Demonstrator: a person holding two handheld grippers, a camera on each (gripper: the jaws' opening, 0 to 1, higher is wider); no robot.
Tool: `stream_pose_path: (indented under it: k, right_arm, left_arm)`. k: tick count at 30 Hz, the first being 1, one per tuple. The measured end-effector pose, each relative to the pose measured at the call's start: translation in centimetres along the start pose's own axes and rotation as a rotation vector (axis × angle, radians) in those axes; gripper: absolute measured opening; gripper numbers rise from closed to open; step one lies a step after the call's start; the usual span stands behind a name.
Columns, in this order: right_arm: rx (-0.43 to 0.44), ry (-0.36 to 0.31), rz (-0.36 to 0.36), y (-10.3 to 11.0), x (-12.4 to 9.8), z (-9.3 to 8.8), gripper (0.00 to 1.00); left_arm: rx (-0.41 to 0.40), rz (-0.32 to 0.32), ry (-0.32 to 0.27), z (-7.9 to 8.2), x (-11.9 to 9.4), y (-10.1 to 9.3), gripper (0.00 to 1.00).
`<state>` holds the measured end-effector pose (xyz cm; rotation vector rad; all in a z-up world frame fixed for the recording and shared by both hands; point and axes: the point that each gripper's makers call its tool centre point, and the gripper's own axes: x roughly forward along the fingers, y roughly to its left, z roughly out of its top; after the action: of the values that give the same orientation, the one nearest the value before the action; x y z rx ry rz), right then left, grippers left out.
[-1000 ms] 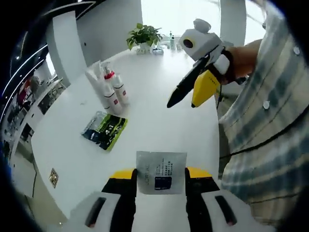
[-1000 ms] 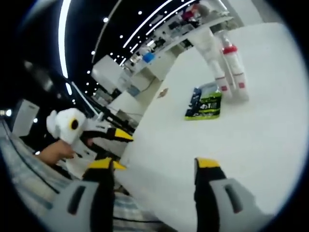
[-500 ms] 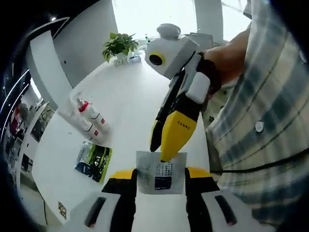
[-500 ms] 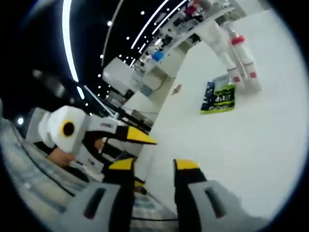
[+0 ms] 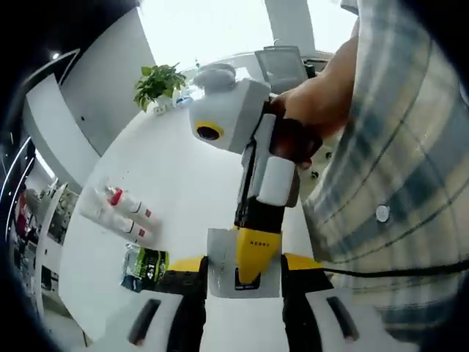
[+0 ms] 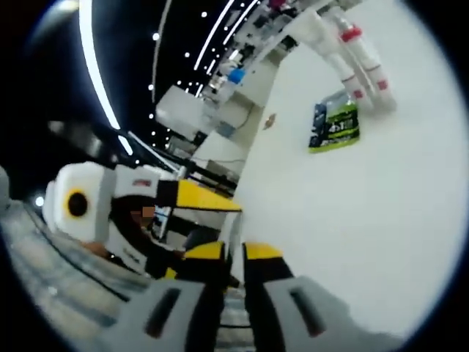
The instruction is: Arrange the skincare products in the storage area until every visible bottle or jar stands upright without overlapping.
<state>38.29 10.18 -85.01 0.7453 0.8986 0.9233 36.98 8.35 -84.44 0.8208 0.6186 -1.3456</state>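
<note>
Step in hand, as judged: passing the sachet (image 5: 244,265) from the left tool (image 5: 244,273) to the right tool (image 5: 256,253). Held flat between the left jaws, sachet off the surface (image 5: 190,191); right yellow tip laid over its face in the left gripper view. In the right gripper view, right tool (image 6: 233,253) jaws narrow, nearly closed on a thin pale edge, probably the sachet; grip not sure. Next move needs a firm right hold before any loosening of the left, then placing near the other items.

Far ahead-left of the left tool: two red-capped bottles (image 5: 130,216) lying on their sides, not upright, and a green pack (image 5: 145,264) closer in. Right gripper view gives the same bottles (image 6: 359,55) and pack (image 6: 335,128) ahead-right. Left gripper view alone gives a plant (image 5: 157,82) at the far end and a checked shirt (image 5: 396,161).
</note>
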Motion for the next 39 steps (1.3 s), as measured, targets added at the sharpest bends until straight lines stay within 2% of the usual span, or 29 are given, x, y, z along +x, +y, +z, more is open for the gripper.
stream_pose_path:
  k: [8, 11, 14, 17, 18, 19, 21, 23, 24, 25, 27, 29, 30, 33, 39]
  right_arm:
    - [0.041, 0.009, 0.036, 0.3, 0.3, 0.0, 0.01]
    - [0.068, -0.010, 0.058, 0.4, 0.1, 0.6, 0.01]
    - [0.088, -0.033, 0.071, 0.2, -0.1, 1.6, 0.01]
    - [0.116, -0.069, 0.102, 0.6, -0.4, 2.8, 0.01]
    - [0.119, -0.079, 0.112, 0.7, -0.5, 3.2, 0.01]
    - [0.115, -0.098, 0.130, 1.0, -0.5, 3.7, 0.01]
    - [0.118, -0.116, 0.156, 1.2, -0.5, 4.3, 0.01]
    - [0.118, -0.135, 0.176, 1.6, -0.5, 4.9, 0.01]
    - [0.119, -0.141, 0.187, 1.8, -0.5, 5.1, 0.01]
    - [0.120, -0.144, 0.194, 2.0, -0.4, 5.2, 0.01]
    - [0.113, -0.150, 0.222, 2.5, -0.3, 5.5, 0.01]
    - [0.097, -0.160, 0.254, 3.3, -0.2, 5.8, 0.01]
    - [0.097, -0.165, 0.265, 3.5, -0.2, 5.9, 0.01]
    - [0.095, -0.188, 0.280, 3.7, -0.4, 6.4, 0.01]
    - [0.094, -0.228, 0.288, 4.1, -0.6, 7.1, 0.01]
  left_arm:
    - [-0.026, 0.006, -0.020, -0.4, 0.0, 0.2, 0.40]
    - [-0.109, 0.029, -0.068, -0.4, -0.4, 0.7, 0.41]
    - [-0.240, 0.055, -0.101, -1.0, -0.9, 1.5, 0.43]
    - [-0.429, 0.058, -0.194, -1.0, -1.4, 2.3, 0.49]
    - [-0.516, 0.062, -0.243, -0.8, -1.7, 2.7, 0.49]
    - [-0.547, 0.060, -0.258, -0.8, -1.8, 2.8, 0.49]
    - [-0.756, 0.011, -0.369, -0.4, -2.2, 3.0, 0.49]
    - [-0.869, -0.026, -0.439, -0.2, -2.4, 3.0, 0.48]
    - [-0.913, -0.045, -0.485, 0.0, -2.5, 3.0, 0.47]
    - [-0.922, -0.049, -0.500, 0.0, -2.6, 3.0, 0.45]
    - [-1.000, -0.088, -0.567, 0.6, -2.9, 3.0, 0.40]
    - [-1.100, -0.137, -0.643, 1.2, -3.4, 3.0, 0.26]
    - [-1.154, -0.104, -0.659, 0.7, -3.5, 3.8, 0.24]
    - [-1.201, -0.147, -0.708, 0.9, -4.0, 4.0, 0.17]
    - [-1.195, -0.195, -0.683, 1.0, -3.6, 3.4, 0.17]
